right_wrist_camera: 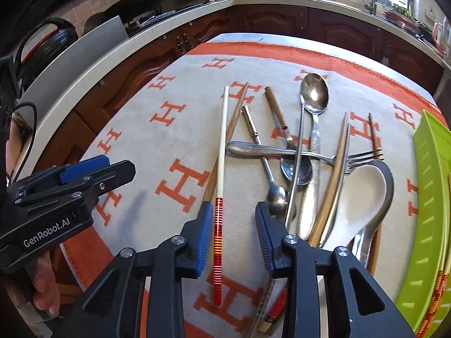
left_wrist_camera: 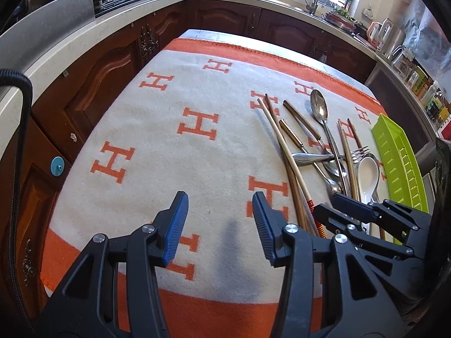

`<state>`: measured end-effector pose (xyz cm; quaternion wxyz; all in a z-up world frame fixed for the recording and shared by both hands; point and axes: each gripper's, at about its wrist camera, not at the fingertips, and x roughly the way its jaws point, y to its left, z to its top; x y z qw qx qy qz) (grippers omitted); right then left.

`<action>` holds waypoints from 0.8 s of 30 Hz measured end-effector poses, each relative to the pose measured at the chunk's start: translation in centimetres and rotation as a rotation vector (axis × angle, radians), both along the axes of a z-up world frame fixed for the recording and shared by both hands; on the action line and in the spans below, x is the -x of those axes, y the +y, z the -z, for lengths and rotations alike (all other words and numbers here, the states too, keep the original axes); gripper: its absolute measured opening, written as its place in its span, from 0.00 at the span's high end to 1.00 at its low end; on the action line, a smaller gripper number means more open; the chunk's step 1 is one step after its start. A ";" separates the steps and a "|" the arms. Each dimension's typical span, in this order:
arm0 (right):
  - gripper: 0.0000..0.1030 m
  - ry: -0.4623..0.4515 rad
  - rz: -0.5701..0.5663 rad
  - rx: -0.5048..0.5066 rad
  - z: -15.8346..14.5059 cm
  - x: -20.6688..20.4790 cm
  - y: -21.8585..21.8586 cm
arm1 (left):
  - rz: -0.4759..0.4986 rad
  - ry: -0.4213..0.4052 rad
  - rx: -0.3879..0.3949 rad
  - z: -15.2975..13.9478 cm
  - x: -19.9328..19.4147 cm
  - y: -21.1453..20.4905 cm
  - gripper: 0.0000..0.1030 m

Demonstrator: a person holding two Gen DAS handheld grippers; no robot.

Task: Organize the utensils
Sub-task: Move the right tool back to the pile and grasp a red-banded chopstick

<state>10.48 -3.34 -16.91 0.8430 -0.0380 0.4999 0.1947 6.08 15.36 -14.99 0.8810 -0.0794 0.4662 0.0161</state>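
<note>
Over the bare cloth my left gripper point(left_wrist_camera: 220, 219) stands open, nothing between its blue pads; the right wrist view shows it too point(right_wrist_camera: 118, 166), to the left. My right gripper point(right_wrist_camera: 235, 225) is open, pointing down at the near end of the utensil pile. A white chopstick point(right_wrist_camera: 222, 146) with a red banded end lies between its fingers, close to the left pad and apart from the right one. The pile holds metal spoons point(right_wrist_camera: 314, 93), a fork point(right_wrist_camera: 363, 159), a white ceramic spoon point(right_wrist_camera: 360, 194) and several other chopsticks. The left wrist view shows the pile point(left_wrist_camera: 318, 146) and the right gripper point(left_wrist_camera: 331, 205).
A green slotted tray point(right_wrist_camera: 428, 197) lies at the right edge of the orange-and-white cloth point(left_wrist_camera: 169, 129), with chopsticks point(right_wrist_camera: 438, 287) in it. Dark wooden cabinets and a pale counter point(left_wrist_camera: 70, 42) ring the table. A hand point(right_wrist_camera: 42, 284) grips the left gripper's handle.
</note>
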 end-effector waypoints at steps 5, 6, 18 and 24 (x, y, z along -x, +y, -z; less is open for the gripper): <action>0.76 0.016 -0.025 0.033 0.8 -0.3 0.8 | 0.009 0.007 0.004 0.3 -0.3 0.0 0.57; 0.76 0.013 -0.028 0.040 1.0 -0.4 1.0 | 0.010 0.009 0.005 0.4 -0.4 0.0 0.57; 0.77 -0.067 -0.050 0.147 1.3 -0.7 2.7 | 0.022 0.018 0.005 0.6 -0.9 -0.3 0.57; 0.95 -0.069 -0.029 0.136 1.3 -0.9 2.3 | 0.032 0.022 0.013 0.5 -1.3 -0.7 0.57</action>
